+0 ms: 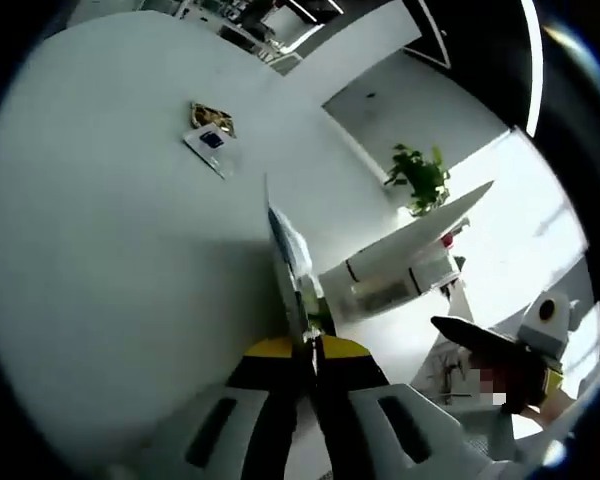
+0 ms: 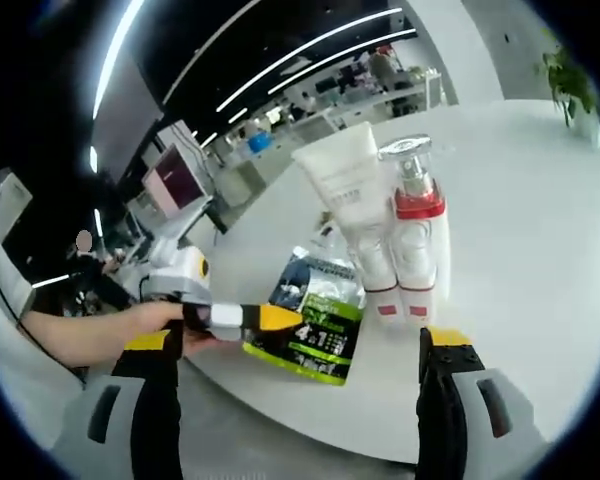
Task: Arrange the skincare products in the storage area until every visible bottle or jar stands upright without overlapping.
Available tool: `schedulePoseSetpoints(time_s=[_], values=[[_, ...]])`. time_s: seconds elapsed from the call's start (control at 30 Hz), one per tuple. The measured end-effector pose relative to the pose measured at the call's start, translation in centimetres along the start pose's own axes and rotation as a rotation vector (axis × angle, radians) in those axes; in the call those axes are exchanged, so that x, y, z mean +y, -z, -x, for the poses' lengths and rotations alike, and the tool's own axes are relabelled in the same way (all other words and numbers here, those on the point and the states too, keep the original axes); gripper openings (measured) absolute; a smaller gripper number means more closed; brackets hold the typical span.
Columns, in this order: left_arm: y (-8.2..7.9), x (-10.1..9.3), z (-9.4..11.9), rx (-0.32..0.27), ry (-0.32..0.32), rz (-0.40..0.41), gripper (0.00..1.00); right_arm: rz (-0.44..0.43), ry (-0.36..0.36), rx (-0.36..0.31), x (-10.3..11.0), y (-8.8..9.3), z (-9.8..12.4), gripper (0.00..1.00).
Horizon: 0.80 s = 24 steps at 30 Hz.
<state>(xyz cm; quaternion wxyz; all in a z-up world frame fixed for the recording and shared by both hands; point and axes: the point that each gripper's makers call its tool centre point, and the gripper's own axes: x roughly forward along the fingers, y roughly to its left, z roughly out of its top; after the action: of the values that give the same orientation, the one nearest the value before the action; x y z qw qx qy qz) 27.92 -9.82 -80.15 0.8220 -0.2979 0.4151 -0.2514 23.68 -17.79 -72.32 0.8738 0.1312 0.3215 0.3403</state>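
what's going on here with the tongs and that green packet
A person is working at a white table with tongs in each hand. The left tongs are shut on a flat green sachet, held edge-on at the table's rim. The right tongs are open, pointing at a white tube and a pump bottle, both upright and side by side. Further off, a small packet lies flat on the table.
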Motion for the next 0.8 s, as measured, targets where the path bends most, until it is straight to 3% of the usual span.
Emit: schedulePoseSetpoints(time_s=[0.1, 0.3, 0.53, 0.8], values=[[0.1, 0.5, -0.1, 0.023, -0.032, -0.072, 0.04, -0.003, 0.001, 0.002, 0.0, 0.1, 0.0, 1.0], [0.5, 0.6, -0.1, 0.039, -0.06, -0.104, 0.13, -0.003, -0.001, 0.002, 0.0, 0.1, 0.0, 1.0], [0.7, 1.7, 0.0, 0.08, -0.119, -0.209, 0.28, -0.005, -0.004, 0.003, -0.1, 0.1, -0.1, 1.0], [0.8, 0.7, 0.0, 0.102, -0.146, -0.292, 0.36, -0.011, -0.005, 0.002, -0.1, 0.1, 0.0, 1.0]])
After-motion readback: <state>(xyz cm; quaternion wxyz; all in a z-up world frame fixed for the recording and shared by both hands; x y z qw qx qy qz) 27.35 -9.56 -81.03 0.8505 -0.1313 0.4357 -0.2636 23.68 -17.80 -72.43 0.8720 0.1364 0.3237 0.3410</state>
